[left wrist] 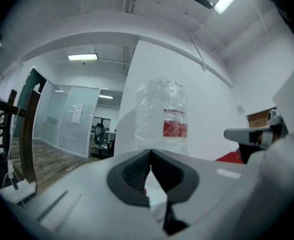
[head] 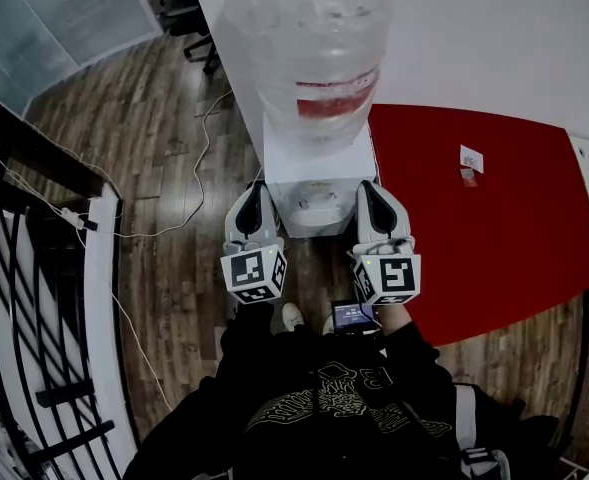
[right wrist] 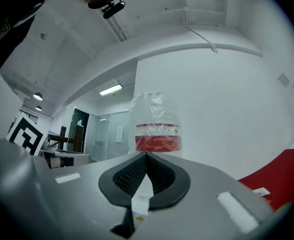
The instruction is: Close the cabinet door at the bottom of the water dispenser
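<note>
The white water dispenser (head: 317, 171) stands against the wall with a clear bottle (head: 314, 38), red-labelled, on top. Its bottom cabinet door is hidden from every view. My left gripper (head: 255, 192) and right gripper (head: 373, 192) are held side by side at the height of the dispenser's top, pointing level at it. Both are shut with nothing between the fingers. In the left gripper view the shut left gripper (left wrist: 150, 152) faces the bottle (left wrist: 161, 115). The right gripper view shows the shut right gripper (right wrist: 147, 155) below the bottle (right wrist: 155, 125).
A red floor area (head: 494, 218) lies right of the dispenser. A black railing (head: 34, 298) stands at the left, with a white cable (head: 202, 158) trailing over the wood floor. Glass partitions (head: 64, 8) and an office chair (head: 189, 18) are at the back.
</note>
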`<move>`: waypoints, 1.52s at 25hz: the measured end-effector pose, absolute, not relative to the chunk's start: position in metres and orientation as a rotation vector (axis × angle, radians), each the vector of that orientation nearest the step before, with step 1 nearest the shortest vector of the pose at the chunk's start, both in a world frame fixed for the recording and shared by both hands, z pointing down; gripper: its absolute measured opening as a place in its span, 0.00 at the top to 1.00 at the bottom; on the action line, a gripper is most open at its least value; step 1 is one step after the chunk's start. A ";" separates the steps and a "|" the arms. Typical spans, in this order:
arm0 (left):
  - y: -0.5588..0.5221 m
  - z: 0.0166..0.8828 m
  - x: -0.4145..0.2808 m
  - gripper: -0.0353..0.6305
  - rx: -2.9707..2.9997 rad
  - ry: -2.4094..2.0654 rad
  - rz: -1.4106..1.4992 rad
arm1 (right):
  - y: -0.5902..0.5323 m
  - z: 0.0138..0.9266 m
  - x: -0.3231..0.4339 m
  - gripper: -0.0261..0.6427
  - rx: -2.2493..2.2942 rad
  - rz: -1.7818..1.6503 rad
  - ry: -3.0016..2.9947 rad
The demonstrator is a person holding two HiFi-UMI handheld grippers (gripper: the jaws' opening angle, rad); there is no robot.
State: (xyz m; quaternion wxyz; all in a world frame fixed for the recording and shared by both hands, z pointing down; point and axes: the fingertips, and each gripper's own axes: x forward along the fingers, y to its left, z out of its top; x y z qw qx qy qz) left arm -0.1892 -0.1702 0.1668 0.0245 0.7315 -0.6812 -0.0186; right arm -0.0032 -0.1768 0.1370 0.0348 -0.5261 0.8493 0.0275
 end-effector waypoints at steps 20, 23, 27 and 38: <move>-0.172 0.119 -0.165 0.94 2.423 -2.086 -0.085 | -0.179 0.121 -0.009 0.96 -1.700 0.156 2.596; -0.171 0.122 -0.159 0.94 2.421 -2.088 -0.068 | -0.181 0.127 -0.004 0.96 -1.700 0.138 2.601; -0.170 0.124 -0.155 0.94 2.418 -2.091 -0.066 | -0.181 0.128 0.000 0.96 -1.690 0.127 2.601; -0.165 0.114 -0.166 0.94 2.427 -2.088 -0.070 | -0.173 0.113 -0.013 0.96 -1.691 0.140 2.591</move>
